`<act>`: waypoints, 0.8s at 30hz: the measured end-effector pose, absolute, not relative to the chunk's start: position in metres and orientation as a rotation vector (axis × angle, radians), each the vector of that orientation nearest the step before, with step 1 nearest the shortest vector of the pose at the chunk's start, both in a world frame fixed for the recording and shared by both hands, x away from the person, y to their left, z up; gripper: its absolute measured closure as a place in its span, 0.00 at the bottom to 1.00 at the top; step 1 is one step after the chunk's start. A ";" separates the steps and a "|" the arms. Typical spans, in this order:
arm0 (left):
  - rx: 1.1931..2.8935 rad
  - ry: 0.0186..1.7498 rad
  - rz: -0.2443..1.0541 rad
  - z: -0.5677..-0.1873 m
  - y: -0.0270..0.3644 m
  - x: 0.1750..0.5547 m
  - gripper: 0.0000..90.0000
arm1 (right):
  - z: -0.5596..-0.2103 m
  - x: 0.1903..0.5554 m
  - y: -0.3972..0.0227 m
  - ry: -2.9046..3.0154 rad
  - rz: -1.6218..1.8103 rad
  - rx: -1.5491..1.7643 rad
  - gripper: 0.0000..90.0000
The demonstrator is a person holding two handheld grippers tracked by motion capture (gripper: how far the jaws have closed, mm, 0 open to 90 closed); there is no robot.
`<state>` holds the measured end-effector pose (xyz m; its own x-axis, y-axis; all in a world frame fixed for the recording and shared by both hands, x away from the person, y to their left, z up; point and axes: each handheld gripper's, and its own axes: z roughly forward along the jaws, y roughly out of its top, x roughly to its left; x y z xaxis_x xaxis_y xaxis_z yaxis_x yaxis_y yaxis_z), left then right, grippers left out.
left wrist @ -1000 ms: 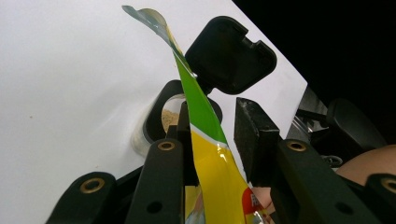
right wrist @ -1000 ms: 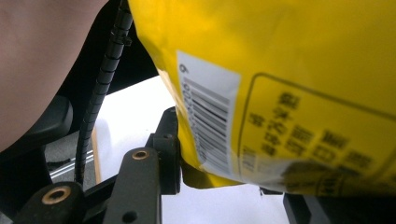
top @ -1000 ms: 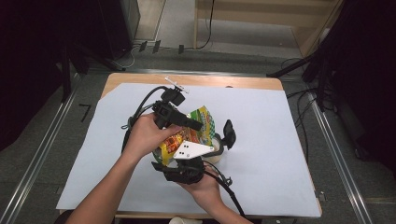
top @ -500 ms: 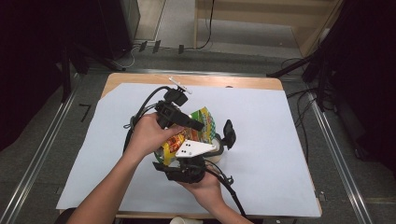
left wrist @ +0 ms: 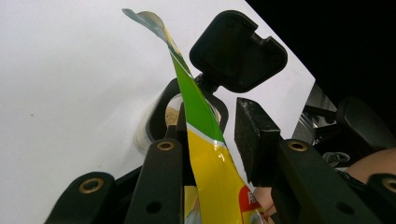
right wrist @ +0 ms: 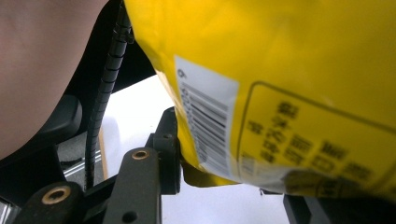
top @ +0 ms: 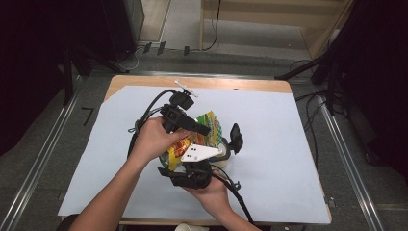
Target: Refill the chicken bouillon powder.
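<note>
A yellow and green snack bag [top: 206, 124] hangs tilted between both grippers above the table's middle. My left gripper [top: 202, 130] comes in from the upper left. In the left gripper view the bag [left wrist: 205, 154] stands edge-on between the jaws, flat against one pad and meeting the other low down. My right gripper [top: 195, 166] takes the bag from below. In the right gripper view one pad [right wrist: 170, 140] presses the barcode side of the bag [right wrist: 303, 93], and the other jaw is hidden behind it. A small jar [left wrist: 170, 114] of tan grains stands under the bag's torn top, its black flip lid [left wrist: 238, 51] open.
A white sheet [top: 288, 144] covers the wooden table [top: 202, 83]. A small white object [top: 184, 88] lies at the table's back edge. Black cables [top: 144, 113] trail from the grippers. Metal rails [top: 43, 159] run along both sides of the table.
</note>
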<state>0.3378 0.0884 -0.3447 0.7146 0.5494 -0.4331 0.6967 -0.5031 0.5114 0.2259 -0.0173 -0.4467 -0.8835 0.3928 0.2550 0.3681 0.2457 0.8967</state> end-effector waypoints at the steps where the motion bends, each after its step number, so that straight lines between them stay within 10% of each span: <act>1: 2.236 0.941 -0.279 -0.345 0.088 0.338 0.80 | -0.447 0.226 -0.017 2.462 1.762 0.751 0.68; 24: 2.236 0.935 -0.277 -0.345 0.088 0.337 0.81 | -0.446 0.225 -0.017 2.461 1.745 0.752 0.68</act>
<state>0.3375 0.0877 -0.3448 0.7181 0.5461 -0.4315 0.6930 -0.5042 0.5153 0.2254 -0.0172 -0.4464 -0.8825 0.4010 0.2457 0.3646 0.2535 0.8960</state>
